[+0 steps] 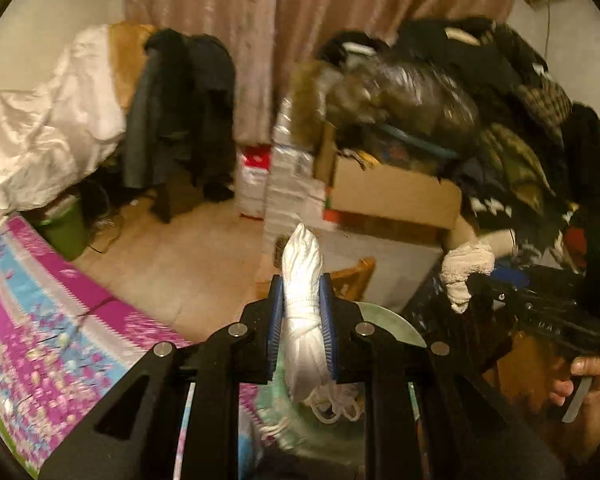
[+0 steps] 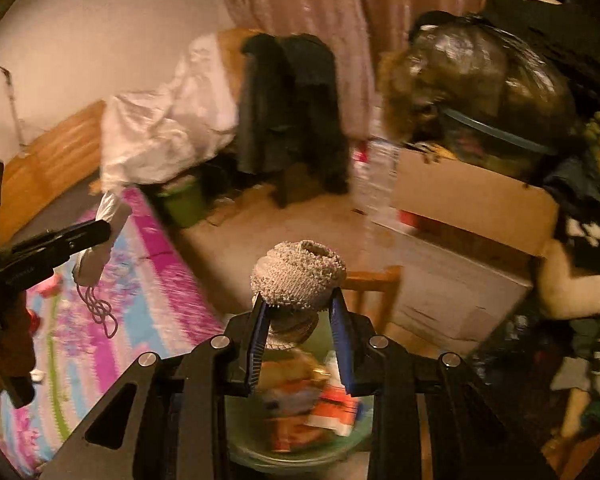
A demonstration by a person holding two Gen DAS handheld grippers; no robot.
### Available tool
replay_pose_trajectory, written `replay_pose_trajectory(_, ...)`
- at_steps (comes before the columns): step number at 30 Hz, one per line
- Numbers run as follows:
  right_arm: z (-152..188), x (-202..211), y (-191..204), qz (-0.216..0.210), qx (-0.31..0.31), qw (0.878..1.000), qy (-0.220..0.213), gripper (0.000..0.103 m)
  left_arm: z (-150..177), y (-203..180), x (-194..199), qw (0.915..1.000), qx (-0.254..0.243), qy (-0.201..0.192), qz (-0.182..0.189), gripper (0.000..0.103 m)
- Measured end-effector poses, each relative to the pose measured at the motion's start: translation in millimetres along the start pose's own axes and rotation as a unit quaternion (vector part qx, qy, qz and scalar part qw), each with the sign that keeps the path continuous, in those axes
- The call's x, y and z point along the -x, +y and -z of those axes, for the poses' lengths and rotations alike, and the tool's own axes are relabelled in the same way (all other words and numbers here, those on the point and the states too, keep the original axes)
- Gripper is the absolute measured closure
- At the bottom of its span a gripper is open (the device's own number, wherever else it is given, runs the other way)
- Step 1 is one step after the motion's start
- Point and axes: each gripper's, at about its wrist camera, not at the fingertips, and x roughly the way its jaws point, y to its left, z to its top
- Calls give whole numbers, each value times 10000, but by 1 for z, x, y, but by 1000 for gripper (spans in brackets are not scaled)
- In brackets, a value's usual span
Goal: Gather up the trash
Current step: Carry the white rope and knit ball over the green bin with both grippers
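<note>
Left tongs (image 1: 303,320) were clamped on a white bundled cloth with cord (image 1: 303,300), its loops hanging below the pads. Right tongs (image 2: 300,320) gripped a balled grey knit sock (image 2: 298,272). Both items were held in the air above a pale green bin (image 2: 300,452) holding wrappers (image 2: 320,408). The bin stood beside the bed with pink floral cover (image 1: 40,312). A hand (image 1: 592,384) held the right tool's handle. Frames were motion-blurred.

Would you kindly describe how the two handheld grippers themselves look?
Both the left gripper and right gripper share a matte black frame with triangular cut-outs, silver round bolt heads at the linkages, and blue ribbed pads lining two fingers. No cables show.
</note>
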Motion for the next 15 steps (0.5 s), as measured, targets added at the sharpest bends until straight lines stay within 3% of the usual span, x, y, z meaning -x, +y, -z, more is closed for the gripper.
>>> replay_pose_trajectory(6, 18, -41, -2, 163, -48, 9986, 509, 72, 15, -29, -51, 9983, -143, 555, 73, 86)
replay_pose_trajectory(15, 41, -72, 6, 131, 64, 9958, 903, 72, 37, -40, -78, 9948, -389, 932, -153, 86)
